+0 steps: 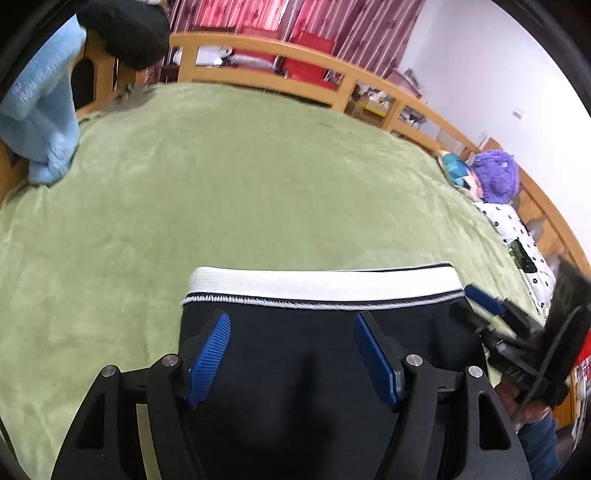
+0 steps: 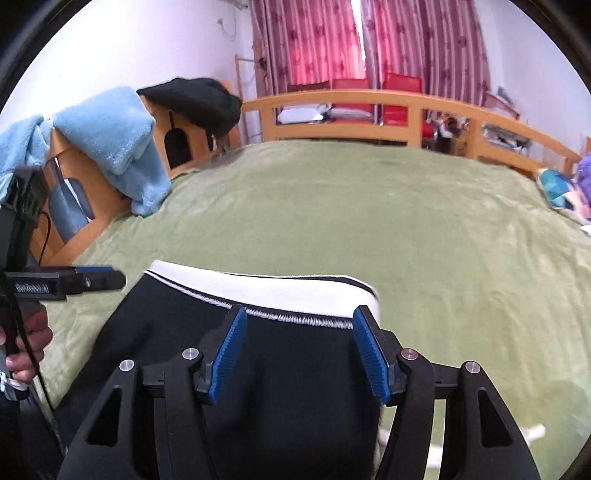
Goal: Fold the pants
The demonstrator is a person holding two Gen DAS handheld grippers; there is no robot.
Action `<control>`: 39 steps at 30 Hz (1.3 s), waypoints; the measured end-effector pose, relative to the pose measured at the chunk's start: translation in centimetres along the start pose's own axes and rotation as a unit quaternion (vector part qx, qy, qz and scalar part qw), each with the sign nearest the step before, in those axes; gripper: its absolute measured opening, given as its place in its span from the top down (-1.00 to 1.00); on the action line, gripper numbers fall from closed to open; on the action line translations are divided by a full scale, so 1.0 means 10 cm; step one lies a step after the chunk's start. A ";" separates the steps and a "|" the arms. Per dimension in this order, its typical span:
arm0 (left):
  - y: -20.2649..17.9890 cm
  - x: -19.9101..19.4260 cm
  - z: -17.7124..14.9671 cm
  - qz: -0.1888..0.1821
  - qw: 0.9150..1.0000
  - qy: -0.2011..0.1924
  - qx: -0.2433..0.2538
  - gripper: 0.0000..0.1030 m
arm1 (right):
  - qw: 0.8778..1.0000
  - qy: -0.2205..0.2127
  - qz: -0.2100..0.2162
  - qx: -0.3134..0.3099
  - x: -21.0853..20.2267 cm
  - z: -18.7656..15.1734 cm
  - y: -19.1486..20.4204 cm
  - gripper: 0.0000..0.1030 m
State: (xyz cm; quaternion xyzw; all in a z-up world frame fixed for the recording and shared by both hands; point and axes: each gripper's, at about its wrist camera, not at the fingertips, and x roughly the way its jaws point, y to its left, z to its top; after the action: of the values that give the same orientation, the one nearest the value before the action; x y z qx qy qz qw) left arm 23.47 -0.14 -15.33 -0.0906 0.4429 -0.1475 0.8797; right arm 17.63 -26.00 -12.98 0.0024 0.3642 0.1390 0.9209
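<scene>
left wrist: left gripper point(image 1: 291, 356) jaws apart, gripping nothing, over the black pants point(image 1: 317, 354), whose white waistband point(image 1: 321, 284) lies ahead on the green bed point(image 1: 240, 192) | right wrist: right gripper point(image 2: 299, 350) jaws apart, empty, above pants' right waistband corner

Open green bed ahead, clutter only at the edges

Beyond the white waistband of the pants point(image 1: 325, 282), the green blanket point(image 1: 258, 184) lies bare and flat across the middle of the bed, giving wide room forward and to both sides. On the left edge a light blue towel point(image 1: 37, 118) hangs over the wooden bed frame point(image 1: 258, 48) and spills onto the blanket, with a black garment point(image 1: 125, 29) draped above it. Along the right edge lie a purple plush toy point(image 1: 496, 175), a patterned cushion point(image 1: 456, 171) and a white dotted cloth point(image 1: 517, 236). The wooden rail closes off the far side.
</scene>
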 end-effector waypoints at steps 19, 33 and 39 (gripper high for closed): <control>-0.11 -0.32 -0.46 0.018 1.000 0.016 0.017 -0.34 | 0.995 0.030 -0.022 0.090 -0.20 -0.28 -0.30 -0.38; 0.12 -1.07 -1.85 0.027 0.999 0.020 -0.027 -0.46 | 0.990 0.085 -0.036 0.103 -0.81 -1.29 -0.35 -0.29; -0.10 -0.93 -2.03 0.079 0.996 0.035 0.029 -0.45 | 0.987 0.081 -0.016 0.135 -0.85 -1.34 -0.38 -0.28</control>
State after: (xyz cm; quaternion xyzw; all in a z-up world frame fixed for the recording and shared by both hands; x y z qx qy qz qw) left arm 1.66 1.51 -20.10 -0.0243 0.4748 -0.0936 0.8748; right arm 3.69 -33.18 -17.57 0.1094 0.4526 0.0740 0.8819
